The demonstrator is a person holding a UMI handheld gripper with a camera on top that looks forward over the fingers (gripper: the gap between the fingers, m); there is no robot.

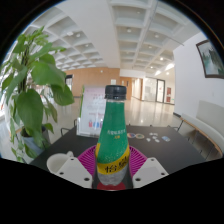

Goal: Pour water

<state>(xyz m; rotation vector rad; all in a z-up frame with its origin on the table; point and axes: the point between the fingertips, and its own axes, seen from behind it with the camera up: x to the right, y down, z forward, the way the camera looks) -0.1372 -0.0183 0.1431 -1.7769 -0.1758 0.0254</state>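
Observation:
A green plastic bottle (113, 130) with a dark green cap and a yellow label stands upright between my gripper's (112, 168) two fingers. Both magenta pads (88, 158) press against its lower body, so the gripper is shut on the bottle. The bottle appears lifted above a dark table (170, 148) that lies just beyond the fingers. The bottle's base is hidden below the fingers. No cup or glass shows.
A tall leafy potted plant (32, 90) stands to the left of the bottle. Beyond lies a large hall with a white coffered ceiling, a poster board (92, 105) behind the bottle, and a white curved seat (205, 128) at the right.

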